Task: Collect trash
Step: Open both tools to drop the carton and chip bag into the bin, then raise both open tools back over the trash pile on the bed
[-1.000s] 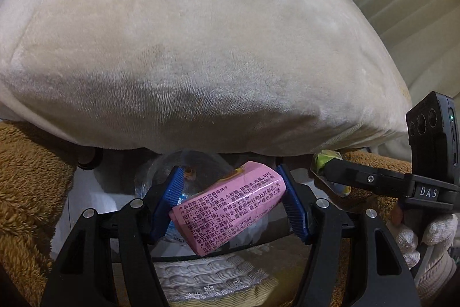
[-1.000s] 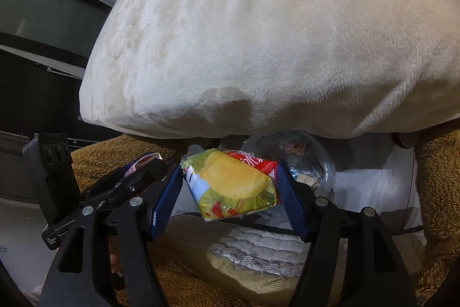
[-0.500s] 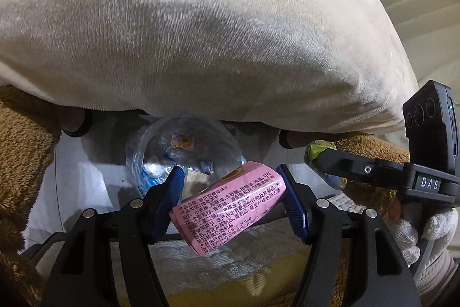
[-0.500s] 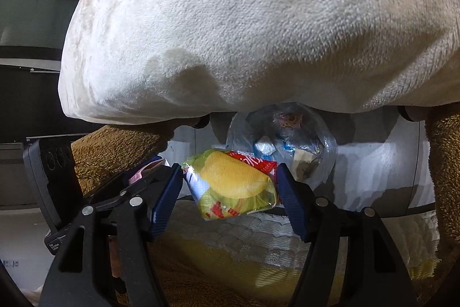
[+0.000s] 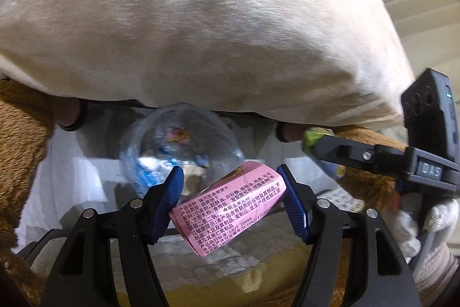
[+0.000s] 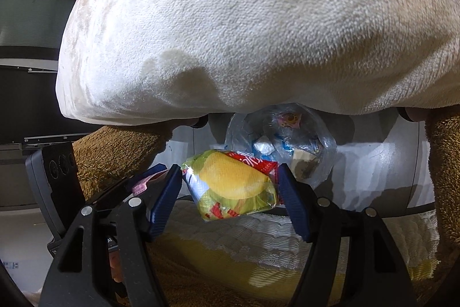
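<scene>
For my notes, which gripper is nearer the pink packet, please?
Left. The packet sits between the jaws of the left gripper, which have just been opening; the right gripper, also opening, holds a chip bag alongside.

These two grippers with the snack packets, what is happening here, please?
A person is collecting trash with two hand-held grippers. The left gripper has a pink packet between its pads, the right gripper a green and yellow chip bag. Both sit above a clear trash bag under the cream cushion. The jaws of both have just been opening, so the packets look about to drop.
</scene>
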`<state>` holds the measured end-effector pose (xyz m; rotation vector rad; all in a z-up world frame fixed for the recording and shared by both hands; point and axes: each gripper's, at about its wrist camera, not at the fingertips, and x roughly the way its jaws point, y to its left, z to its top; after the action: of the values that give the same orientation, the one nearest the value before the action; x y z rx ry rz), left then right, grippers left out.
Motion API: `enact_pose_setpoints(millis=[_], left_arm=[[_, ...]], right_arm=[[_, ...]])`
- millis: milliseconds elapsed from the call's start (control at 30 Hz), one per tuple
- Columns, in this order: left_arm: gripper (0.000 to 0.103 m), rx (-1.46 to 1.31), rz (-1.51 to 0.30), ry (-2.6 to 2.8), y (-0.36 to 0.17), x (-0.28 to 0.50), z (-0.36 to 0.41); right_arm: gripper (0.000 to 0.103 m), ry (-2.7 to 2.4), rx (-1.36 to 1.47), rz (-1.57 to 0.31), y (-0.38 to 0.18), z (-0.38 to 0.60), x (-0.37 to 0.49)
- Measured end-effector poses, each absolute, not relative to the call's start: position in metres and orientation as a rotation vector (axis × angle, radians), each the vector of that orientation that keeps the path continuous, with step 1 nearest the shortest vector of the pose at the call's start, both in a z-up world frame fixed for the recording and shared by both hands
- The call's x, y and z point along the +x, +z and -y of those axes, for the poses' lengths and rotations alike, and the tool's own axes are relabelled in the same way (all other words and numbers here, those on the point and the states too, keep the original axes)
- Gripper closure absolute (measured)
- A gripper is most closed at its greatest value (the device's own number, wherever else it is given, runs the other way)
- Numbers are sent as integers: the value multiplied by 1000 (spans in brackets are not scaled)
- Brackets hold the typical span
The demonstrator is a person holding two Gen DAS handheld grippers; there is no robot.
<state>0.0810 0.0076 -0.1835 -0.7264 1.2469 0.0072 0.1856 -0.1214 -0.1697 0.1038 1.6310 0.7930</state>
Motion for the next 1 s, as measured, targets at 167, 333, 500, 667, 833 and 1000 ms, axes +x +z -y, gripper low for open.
enact_pose_setpoints(millis=[167,333,500,667,833,1000], left_arm=[[23,-688,-1232,12,-177,79,-5],[23,-694,-1218,20,-173,76,-9],[23,-682,-1185,27,-158,74,-13],[23,-660,-1142,28,-139,69,-15],[23,-627,-1083,30,-115,62,-13],[23,-592,-1020,29,-89,53,-9]], right_arm=[[25,808,117,-1600,-163,122,186],[24,808,125,-1582,-156,126,188],[25,819,122,-1547,-144,131,184],[25,834,123,-1497,-125,137,178],[25,859,107,-1425,-101,140,165],[25,879,86,-1347,-73,149,154]])
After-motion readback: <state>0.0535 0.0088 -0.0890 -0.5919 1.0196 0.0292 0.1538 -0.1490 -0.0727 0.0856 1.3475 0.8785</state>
